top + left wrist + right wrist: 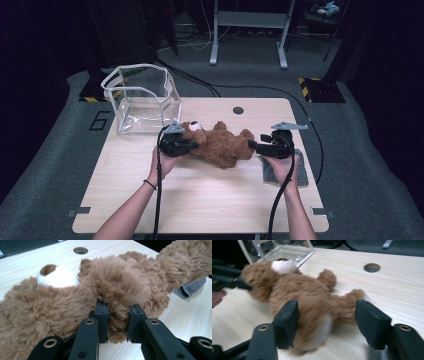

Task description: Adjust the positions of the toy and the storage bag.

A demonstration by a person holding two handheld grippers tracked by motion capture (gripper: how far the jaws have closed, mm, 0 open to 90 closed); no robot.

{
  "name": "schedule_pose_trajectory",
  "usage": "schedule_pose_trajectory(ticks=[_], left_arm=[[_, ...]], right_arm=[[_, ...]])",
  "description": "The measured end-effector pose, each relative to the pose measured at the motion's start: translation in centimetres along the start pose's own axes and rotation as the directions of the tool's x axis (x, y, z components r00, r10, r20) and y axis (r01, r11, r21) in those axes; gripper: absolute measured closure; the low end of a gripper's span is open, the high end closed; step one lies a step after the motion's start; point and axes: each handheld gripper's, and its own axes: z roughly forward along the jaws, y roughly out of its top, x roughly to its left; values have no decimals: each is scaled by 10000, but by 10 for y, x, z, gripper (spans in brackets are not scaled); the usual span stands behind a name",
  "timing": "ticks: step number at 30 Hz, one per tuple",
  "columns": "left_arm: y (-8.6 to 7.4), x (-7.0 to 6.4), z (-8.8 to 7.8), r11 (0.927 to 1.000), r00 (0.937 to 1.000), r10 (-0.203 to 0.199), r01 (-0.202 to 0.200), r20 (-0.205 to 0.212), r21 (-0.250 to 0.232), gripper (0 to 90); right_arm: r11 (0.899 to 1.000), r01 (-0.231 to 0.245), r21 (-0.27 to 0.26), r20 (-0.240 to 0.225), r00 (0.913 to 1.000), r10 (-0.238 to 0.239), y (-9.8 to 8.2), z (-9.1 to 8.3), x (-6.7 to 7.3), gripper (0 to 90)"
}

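Observation:
A brown teddy bear (220,142) lies on its back across the middle of the wooden table (200,200), its white muzzle (58,277) pointing up. My left gripper (192,145) is at the bear's head end and is shut on a fluffy limb (117,315) of the bear (120,282). My right gripper (252,146) stands open at the leg end. In the right gripper view the bear (299,290) has its lower body and a leg between the jaws of that gripper (327,317), and the right pad stands clear of the fur.
A clear plastic box (142,100) with a white rim stands at the back left of the table, just behind the bear's head. A grey cloth (300,172) lies under my right hand. A round cable hole (238,110) sits near the far edge.

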Motion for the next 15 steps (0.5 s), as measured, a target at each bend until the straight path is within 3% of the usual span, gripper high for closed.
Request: schedule_pose_trajectory(ticks=[7,12,15], left_arm=[[-10,2,-3,9999,9999,-99,99,62,81,743],[-13,1,-3,9998,9998,-172,172,109,24,743],[-15,1,-4,9998,9997,-203,203,125,46,743]], right_arm=[[9946,-757,705,620,9955,714,-2,23,-33,243],[9826,-1036,1543,453,9942,977,-4,59,-41,190],[9768,-1264,1729,284,9920,1233,-2,80,-48,147]])
